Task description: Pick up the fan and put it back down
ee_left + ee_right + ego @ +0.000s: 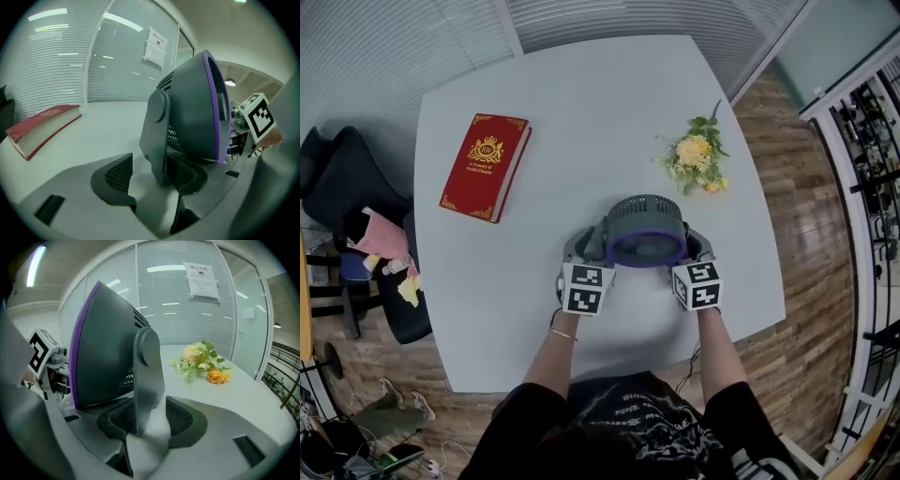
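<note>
A dark grey fan (pixel 645 230) with a purple front ring stands on the white table (pixel 581 103), right in front of me. My left gripper (pixel 586 248) is at its left side and my right gripper (pixel 701 248) at its right. In the left gripper view, the fan's side stand arm (pixel 157 136) sits between the jaws of the left gripper (pixel 150 177), with a clear gap to the left pad. In the right gripper view, the other stand arm (pixel 147 380) sits between the jaws of the right gripper (pixel 151 420), with a gap at the right pad. Both stand open.
A red book (pixel 486 166) lies at the table's left. A bunch of yellow flowers (pixel 696 155) lies at the right, close behind the fan. A dark chair with clothes (pixel 356 234) stands left of the table. The table's near edge runs just behind my hands.
</note>
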### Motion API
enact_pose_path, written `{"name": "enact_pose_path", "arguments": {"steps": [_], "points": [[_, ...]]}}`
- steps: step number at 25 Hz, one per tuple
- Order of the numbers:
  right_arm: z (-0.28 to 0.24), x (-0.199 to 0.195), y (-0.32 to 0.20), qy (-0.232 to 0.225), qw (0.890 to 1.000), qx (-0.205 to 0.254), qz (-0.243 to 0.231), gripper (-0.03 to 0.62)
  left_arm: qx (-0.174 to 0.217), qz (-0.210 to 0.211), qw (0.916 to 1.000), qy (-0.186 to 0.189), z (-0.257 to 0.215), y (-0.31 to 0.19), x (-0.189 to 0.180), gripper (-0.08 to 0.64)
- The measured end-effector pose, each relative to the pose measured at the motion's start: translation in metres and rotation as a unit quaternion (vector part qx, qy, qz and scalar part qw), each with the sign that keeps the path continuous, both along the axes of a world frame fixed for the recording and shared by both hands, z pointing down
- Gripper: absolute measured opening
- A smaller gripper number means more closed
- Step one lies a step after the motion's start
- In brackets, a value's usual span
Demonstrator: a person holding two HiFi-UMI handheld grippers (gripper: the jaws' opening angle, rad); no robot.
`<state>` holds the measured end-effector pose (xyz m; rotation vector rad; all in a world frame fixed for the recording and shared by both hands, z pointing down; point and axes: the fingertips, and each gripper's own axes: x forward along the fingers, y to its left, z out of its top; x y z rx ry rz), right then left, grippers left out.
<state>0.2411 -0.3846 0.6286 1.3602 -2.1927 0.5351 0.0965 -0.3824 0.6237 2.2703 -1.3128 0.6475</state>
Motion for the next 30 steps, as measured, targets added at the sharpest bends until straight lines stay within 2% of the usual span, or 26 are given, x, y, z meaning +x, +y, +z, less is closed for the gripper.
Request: {"name": "enact_pose_path", "arguments": {"steps": [3,10,18,30], "points": [[-0.001,0.003,0.007,-0.006,1.0,-0.009,0.009,0.237,-0.014,0.001,0.9999,-0.005,0.001,0.005,-0.005,0.249],[-0.018,0.01,0.03,-0.002,0.999,-0.008,0.035,0.284,-0.006,-0.005,0.9999,-0.014,-0.013,0.021,-0.023,0.258],[-0.033,0.005,0.072,0.0,0.999,-0.006,0.034,0.291,0.003,0.0,1.0,0.0,-0.036,0.054,-0.028,0.262],[-0.082,-0.026,0.143,-0.01,0.999,0.038,0.022,0.288,0.029,0.016,0.9992,0.021,-0.074,0.132,-0.053,0.264]]}}
